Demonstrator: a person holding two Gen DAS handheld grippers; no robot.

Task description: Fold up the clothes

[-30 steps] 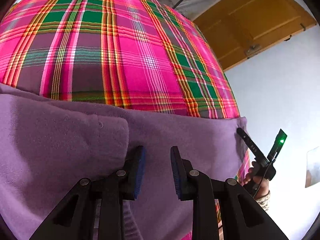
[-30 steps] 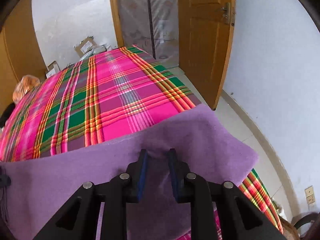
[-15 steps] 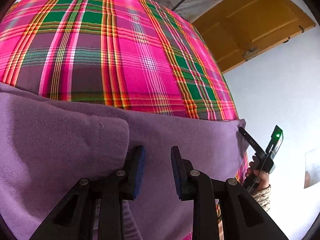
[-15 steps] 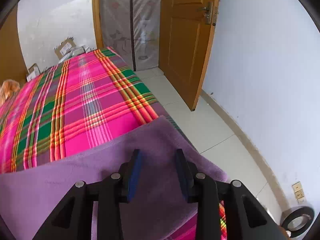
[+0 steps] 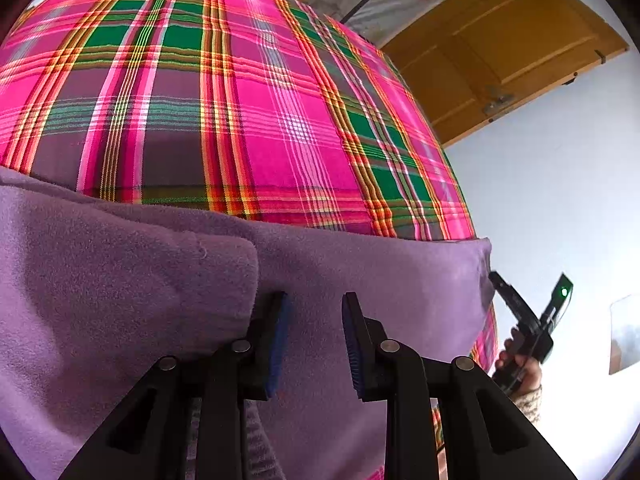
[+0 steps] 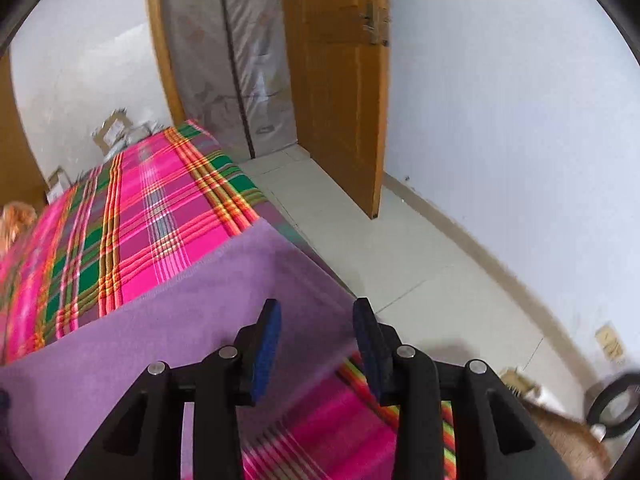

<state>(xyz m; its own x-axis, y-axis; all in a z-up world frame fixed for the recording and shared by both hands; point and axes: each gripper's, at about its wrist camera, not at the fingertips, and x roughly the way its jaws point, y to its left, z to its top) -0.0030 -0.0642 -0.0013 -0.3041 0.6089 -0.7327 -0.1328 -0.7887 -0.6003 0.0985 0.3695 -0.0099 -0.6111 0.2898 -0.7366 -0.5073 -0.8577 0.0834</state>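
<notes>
A purple fleece garment lies spread across the near part of the plaid bed, with a folded flap on its left. My left gripper hovers over the garment beside that flap, open, nothing between its blue pads. In the right wrist view the same purple garment ends at a corner near the bed's right edge. My right gripper is open above that corner, holding nothing. The right gripper also shows in the left wrist view, held in a hand just off the garment's right corner.
The bed carries a pink, green and orange plaid cover. A wooden door stands open past the bed's right side, with tiled floor and a white wall beyond. Cardboard boxes sit at the bed's far end.
My right gripper opened, let go of the purple garment's corner and drew back to the right. The left gripper stayed nearly still and open.
</notes>
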